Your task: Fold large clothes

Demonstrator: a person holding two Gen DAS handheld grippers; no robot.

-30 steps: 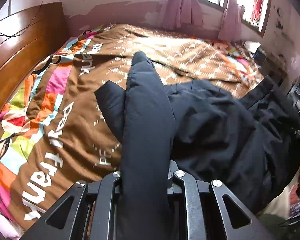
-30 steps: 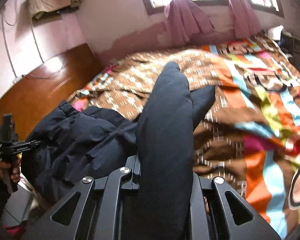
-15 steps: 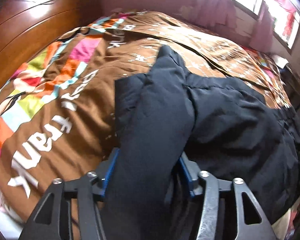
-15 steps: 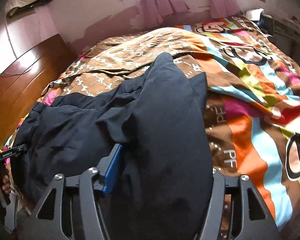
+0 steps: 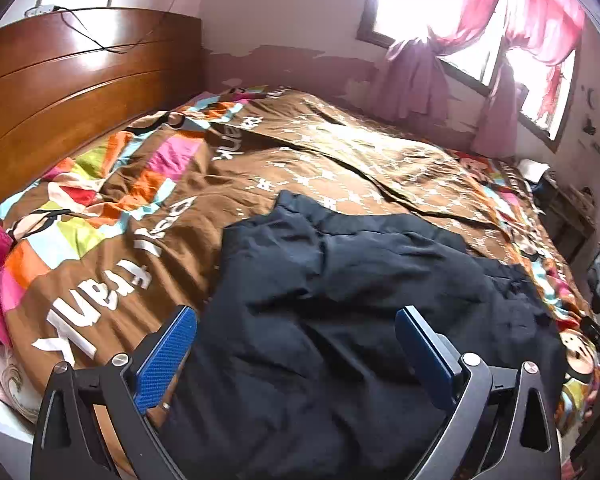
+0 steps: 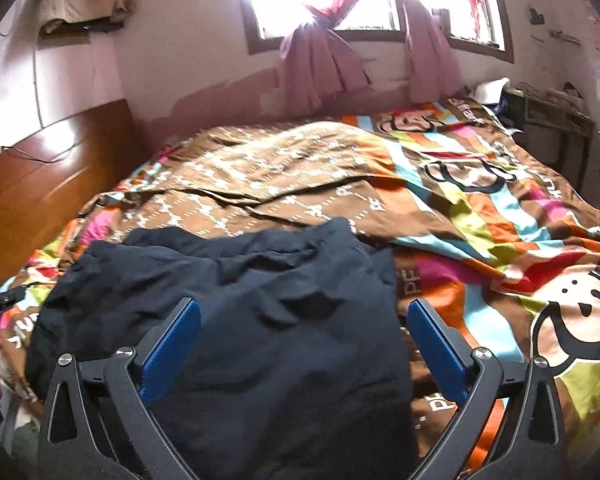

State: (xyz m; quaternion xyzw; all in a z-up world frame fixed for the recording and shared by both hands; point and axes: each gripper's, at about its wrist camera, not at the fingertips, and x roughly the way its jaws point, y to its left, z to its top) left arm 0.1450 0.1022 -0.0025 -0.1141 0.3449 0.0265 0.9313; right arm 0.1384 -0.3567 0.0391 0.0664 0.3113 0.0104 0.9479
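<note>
Bed covered by a brown bedspread (image 5: 331, 148) bearing multicoloured stripes, cartoon monkey faces and white lettering: in the left wrist view the large letters read "frank" upside down near the near-left edge, with a second, partly legible word beyond it; in the right wrist view small "PF" marks dot the brown field. A dark navy garment (image 5: 339, 320), padded and heavily creased, lies crumpled on the bedspread at the near edge of the bed, its far end reaching toward the middle; no label or print is visible on it. The left gripper (image 5: 296, 344) has its jaws opening, blue pads spread wide with the cloth lying between them, the pads not pressing it. The right gripper (image 6: 303, 336) likewise has its jaws opening, the garment's near fold lying loose between its blue pads, released. A wooden headboard (image 5: 72, 92) stands along the left edge of the bed; pink curtains (image 6: 319, 68) hang at the window beyond the far edge
</note>
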